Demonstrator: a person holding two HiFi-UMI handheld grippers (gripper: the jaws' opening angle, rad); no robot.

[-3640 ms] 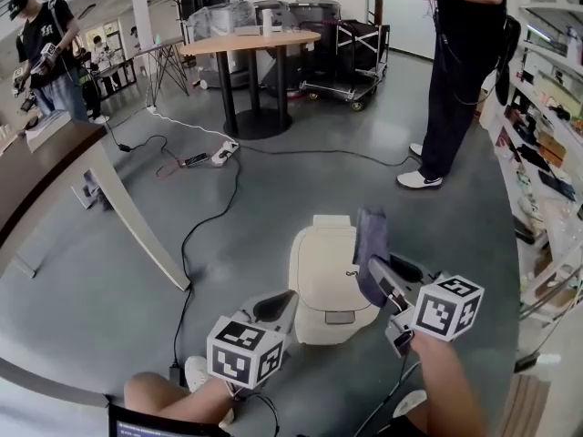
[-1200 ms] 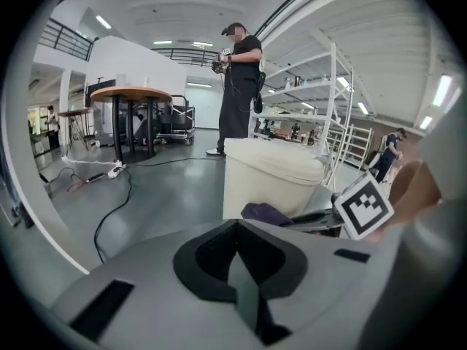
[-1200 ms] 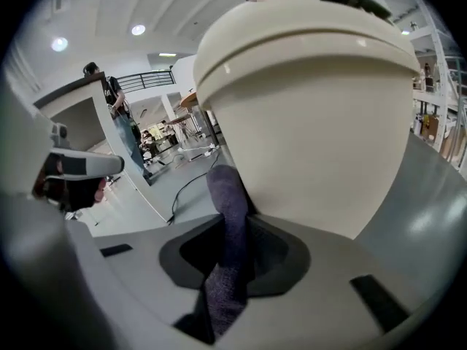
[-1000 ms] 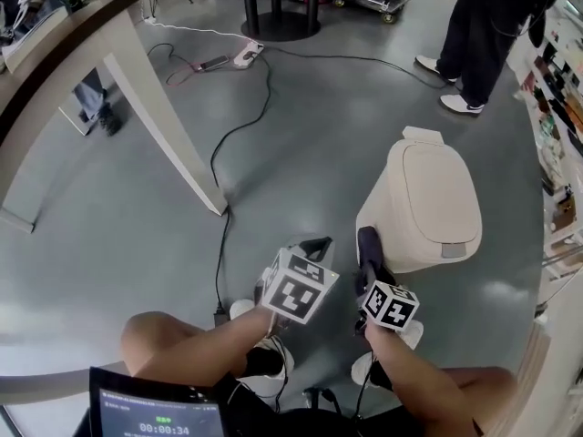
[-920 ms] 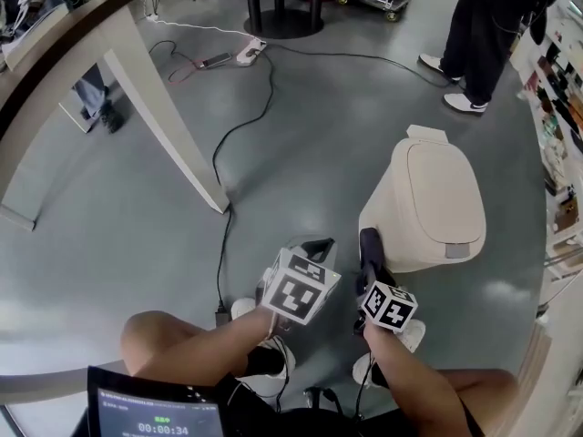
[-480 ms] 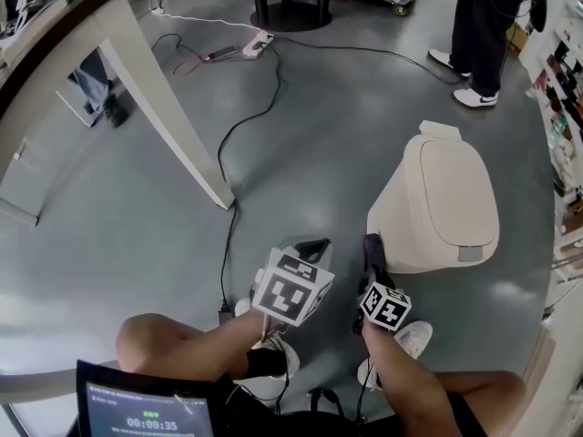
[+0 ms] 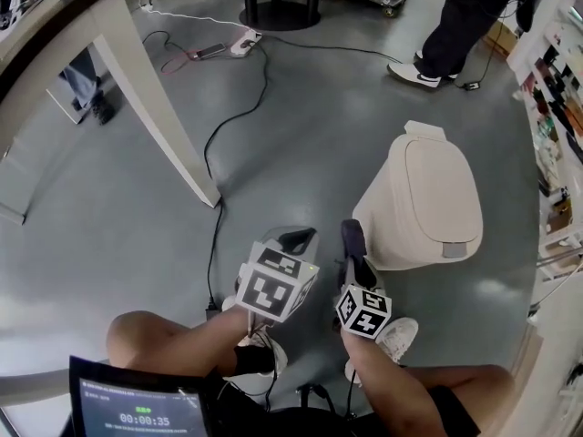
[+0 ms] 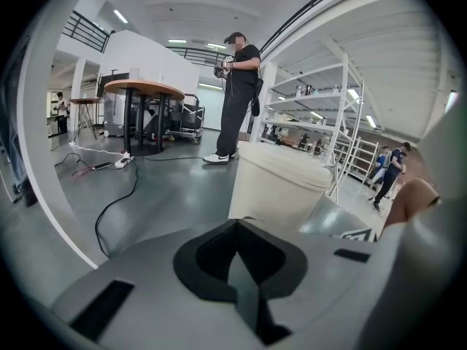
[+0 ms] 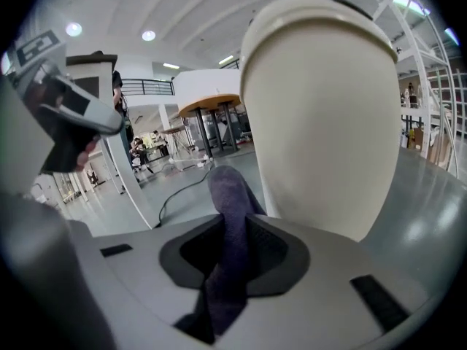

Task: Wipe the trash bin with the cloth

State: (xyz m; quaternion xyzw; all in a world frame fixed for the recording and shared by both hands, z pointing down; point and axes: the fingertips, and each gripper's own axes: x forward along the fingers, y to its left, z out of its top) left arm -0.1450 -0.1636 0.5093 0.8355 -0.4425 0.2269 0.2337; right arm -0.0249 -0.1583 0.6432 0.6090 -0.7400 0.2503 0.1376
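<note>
Dark purple cloth (image 9: 228,221) is sitting pinched between the jaws of the right gripper (image 9: 228,261), which I am holding low in the middle of the head view. The jaws are pressing on the fabric and its free end is standing up past the tips. The left gripper (image 8: 237,232) is riding just beside it on the left, jaws pressed together with nothing between them.

Just beyond both, right of centre, the cream trash bin (image 7: 424,198) is standing upright on the grey floor (image 7: 301,135) with its lid down. The cloth's tip is hanging just beside the bin's lower left flank; I cannot tell whether it is touching.

What is changing: 3.6 s ago the cloth was resting against the right edge of the lid, with the 2 grippers flanking the bin from the near side. Over the last 1 s both grippers are sitting low off the bin's left side and drifting slightly left in the frame, while the bin is staying put. I am reading that as the lid pass being over and the side wall coming next, so the wiping is looking partly done at most. The cloth needs pressing onto that wall before any stroke counts.

Farther out, a black cable (image 7: 219,135) is snaking up the floor past a slanted white table leg (image 7: 155,98). At the upper right a standing person (image 7: 465,16) is occupying the edge of the frame.
</note>
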